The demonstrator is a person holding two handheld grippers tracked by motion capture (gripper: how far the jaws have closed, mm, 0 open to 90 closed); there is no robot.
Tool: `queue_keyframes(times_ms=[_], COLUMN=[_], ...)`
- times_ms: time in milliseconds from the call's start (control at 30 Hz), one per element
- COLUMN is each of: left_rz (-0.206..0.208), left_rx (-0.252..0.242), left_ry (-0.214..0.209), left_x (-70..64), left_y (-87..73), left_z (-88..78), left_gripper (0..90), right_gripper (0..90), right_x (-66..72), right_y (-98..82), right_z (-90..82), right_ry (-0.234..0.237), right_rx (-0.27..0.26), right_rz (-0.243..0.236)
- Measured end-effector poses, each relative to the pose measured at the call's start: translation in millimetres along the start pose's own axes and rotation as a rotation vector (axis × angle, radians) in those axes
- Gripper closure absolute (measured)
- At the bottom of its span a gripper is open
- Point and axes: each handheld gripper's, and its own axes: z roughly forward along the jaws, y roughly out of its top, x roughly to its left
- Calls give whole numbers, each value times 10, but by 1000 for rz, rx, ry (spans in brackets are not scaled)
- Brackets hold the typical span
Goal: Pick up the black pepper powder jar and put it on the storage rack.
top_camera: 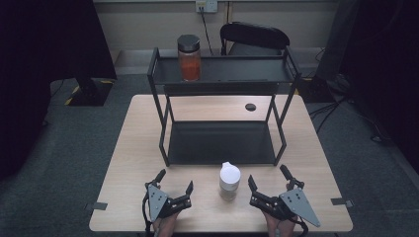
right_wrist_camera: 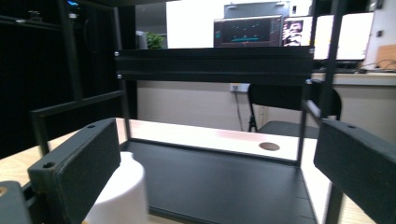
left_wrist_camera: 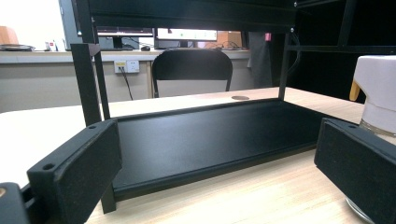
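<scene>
A: High view, the counter (top_camera: 133,148): a small jar with a white cap (top_camera: 230,181) stands upright near the front edge, just ahead of the black two-tier rack (top_camera: 163,128) and between the two tools.

B: And the tools themselves?

A: The left hand-held gripper (top_camera: 174,181) rests on the counter to the jar's left, jaws spread wide with nothing between them. The right hand-held gripper (top_camera: 269,177) sits just to the jar's right, likewise spread wide and empty. Neither touches the jar.

B: How would that jar handle, by your reading?

A: The body looks like clear glass or hard plastic, so stiff, smooth and likely slippery; probably light, though its contents are hard to make out. The left gripper view shows the white cap (left_wrist_camera: 378,88) with a yellowish spout at its side, which suggests a pour top that could pop if squeezed. I would take hold across the straight body below the cap, jaws level, so it stays upright.

B: Anything else in the picture?

A: A taller jar of orange-red contents with a dark lid (top_camera: 189,58) stands on the rack's upper shelf, toward its left end. The lower shelf (top_camera: 222,143) lies bare, and a black chair (top_camera: 254,37) waits beyond the counter.
</scene>
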Motion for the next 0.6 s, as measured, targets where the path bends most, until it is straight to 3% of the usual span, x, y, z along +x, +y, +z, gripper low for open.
queue_keyframes(times_ms=[133,600], left_rz=[0,0], left_rx=[0,0], left_ry=[0,0], left_x=[0,0], left_y=[0,0], left_z=[0,0], left_gripper=[2,2], right_gripper=[2,7], right_x=[67,267], right_y=[62,65], right_z=[68,222], right_ry=[45,115], right_rx=[-2,-7], right_rz=[-30,-26])
